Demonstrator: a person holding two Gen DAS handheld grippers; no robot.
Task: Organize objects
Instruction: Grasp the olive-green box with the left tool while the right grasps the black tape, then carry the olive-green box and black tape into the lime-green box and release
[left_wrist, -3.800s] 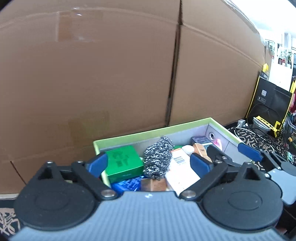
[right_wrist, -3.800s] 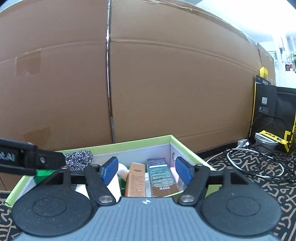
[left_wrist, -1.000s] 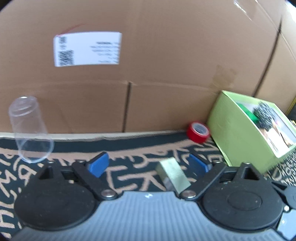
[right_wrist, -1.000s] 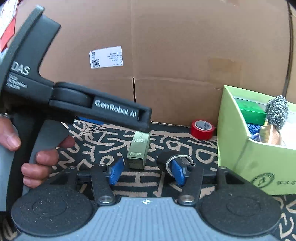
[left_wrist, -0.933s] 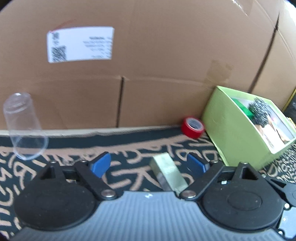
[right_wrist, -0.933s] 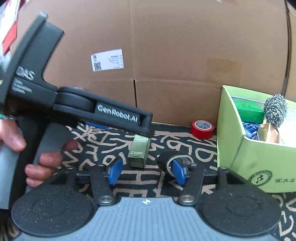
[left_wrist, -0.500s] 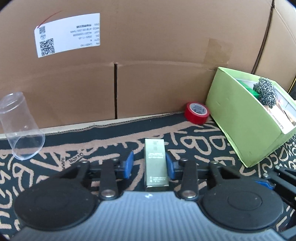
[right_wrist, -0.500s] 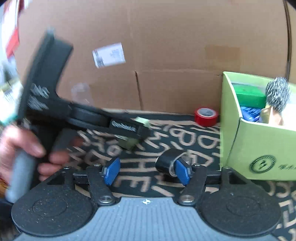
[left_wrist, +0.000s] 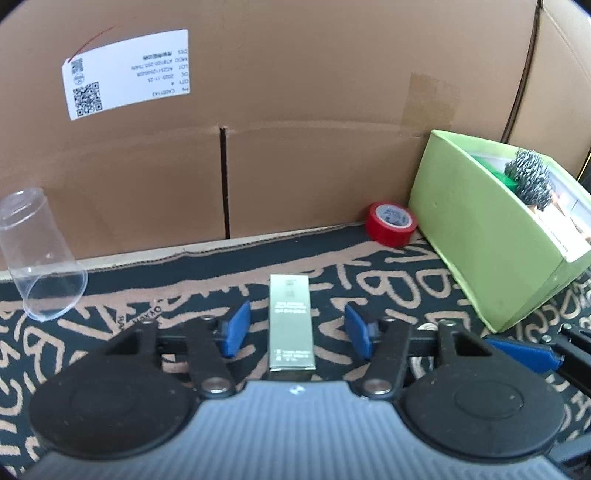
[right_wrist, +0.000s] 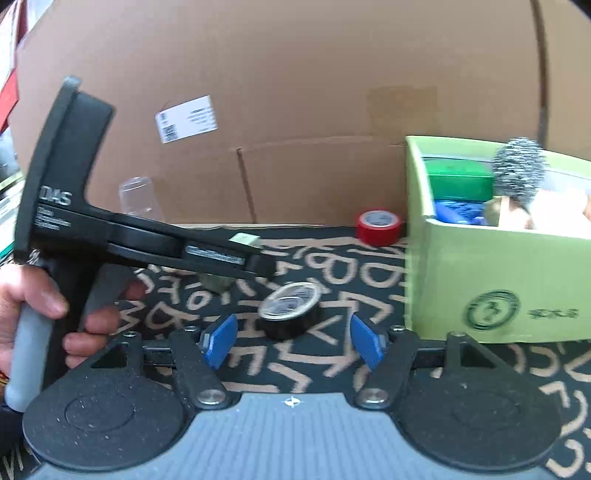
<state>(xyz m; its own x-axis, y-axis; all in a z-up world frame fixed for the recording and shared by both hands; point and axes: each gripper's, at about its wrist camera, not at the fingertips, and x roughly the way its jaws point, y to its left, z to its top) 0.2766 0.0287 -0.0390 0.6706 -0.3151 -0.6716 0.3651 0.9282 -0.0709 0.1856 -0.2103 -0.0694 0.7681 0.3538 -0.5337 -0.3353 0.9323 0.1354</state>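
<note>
Left gripper jaws are opening around the olive box, not gripping; we'd re-center, then squeeze its long sides.

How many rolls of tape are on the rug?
2. The red roll of tape sits by the cardboard wall, next to the green box. The black roll of tape lies ahead of the right tongs. Others may be hidden.

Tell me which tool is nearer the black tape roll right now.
Right. The right tool has the black tape roll just ahead between its open fingers; the left tool sits farther left, straddling the olive box.
</note>
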